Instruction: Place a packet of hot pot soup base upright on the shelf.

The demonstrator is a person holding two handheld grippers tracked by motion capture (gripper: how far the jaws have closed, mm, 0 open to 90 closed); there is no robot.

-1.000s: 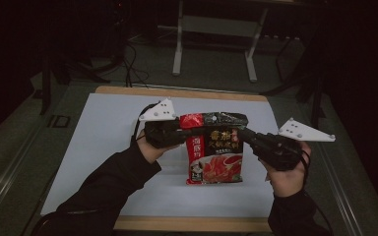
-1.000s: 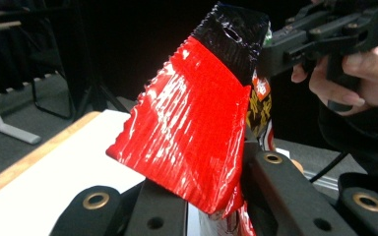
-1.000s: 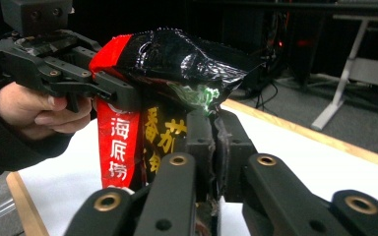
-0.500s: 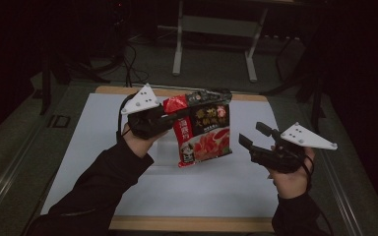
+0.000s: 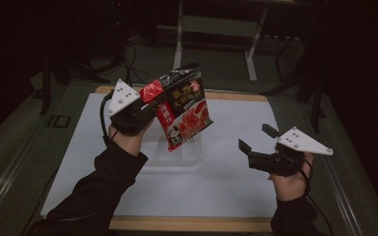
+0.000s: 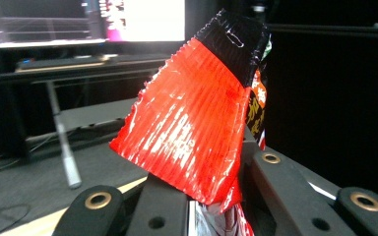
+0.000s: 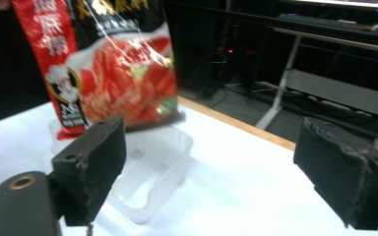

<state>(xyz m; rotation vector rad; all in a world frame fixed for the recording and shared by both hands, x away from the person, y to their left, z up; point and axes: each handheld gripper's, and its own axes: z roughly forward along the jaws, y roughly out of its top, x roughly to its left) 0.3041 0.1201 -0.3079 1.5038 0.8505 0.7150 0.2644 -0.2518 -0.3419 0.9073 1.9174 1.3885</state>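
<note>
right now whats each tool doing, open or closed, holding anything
Left tool: closed on the top edge of the red packet, held up above the clear tray.
Right tool: open, holding nothing.

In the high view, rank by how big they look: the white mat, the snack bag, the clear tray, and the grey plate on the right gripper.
1. White mat
2. Snack bag, raised nearer the camera, so it may look oversized
3. Clear tray, partly hidden behind the bag, so unsure against it
4. Grey plate

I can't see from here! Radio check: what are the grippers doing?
Left gripper shut on snack bag, held over clear tray. Right gripper open, empty. Nothing in the way.
</note>
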